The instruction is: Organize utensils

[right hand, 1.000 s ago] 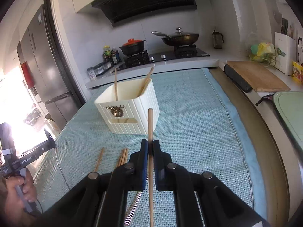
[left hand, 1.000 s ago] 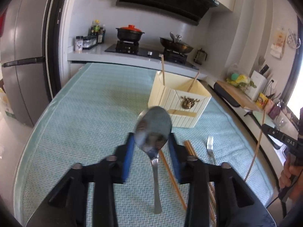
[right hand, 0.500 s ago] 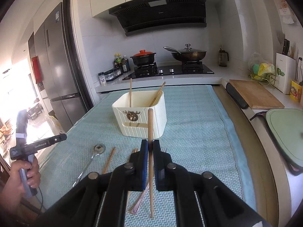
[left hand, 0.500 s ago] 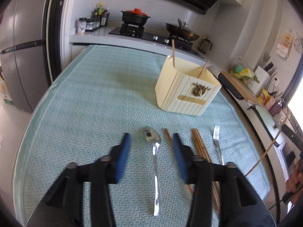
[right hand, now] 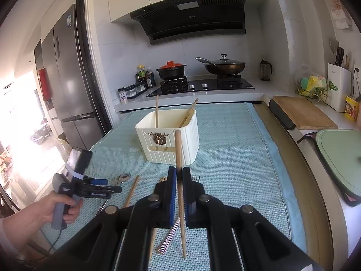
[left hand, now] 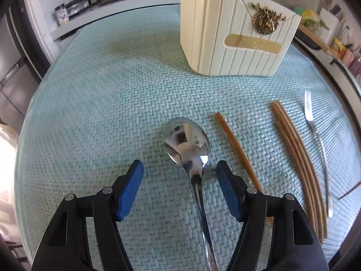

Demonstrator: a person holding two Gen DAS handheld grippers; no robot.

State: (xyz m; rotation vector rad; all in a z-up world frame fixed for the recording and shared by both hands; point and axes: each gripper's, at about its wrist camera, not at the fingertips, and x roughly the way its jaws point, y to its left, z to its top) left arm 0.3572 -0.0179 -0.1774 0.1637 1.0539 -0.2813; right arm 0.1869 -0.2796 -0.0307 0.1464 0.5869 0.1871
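Tongs on your left (left hand: 179, 171): spread wide, pads clear of the spoon (left hand: 188, 143), whose neck lies between them flat on the green mat (left hand: 101, 103). Nothing pinched. One loose chopstick (left hand: 234, 146) sits just right of the spoon bowl, a bundle of chopsticks (left hand: 293, 149) further right, then the fork (left hand: 315, 135). Cream holder (left hand: 225, 40) stands beyond, apart from all of them.

Risk here: the right pad is near that loose chopstick; close carelessly and you likely drag it in with the spoon. The polished handle may also slip or pivot if pinched off-centre.

Right view: your right tongs (right hand: 179, 180) are pressed together on a single chopstick (right hand: 179, 158), held roughly upright above the table, short of the holder (right hand: 169, 140), which already carries two sticks. Your left hand (right hand: 45, 210) shows at lower left. Risk: the long stick could swing in the grip and strike the holder's rim instead of dropping inside.
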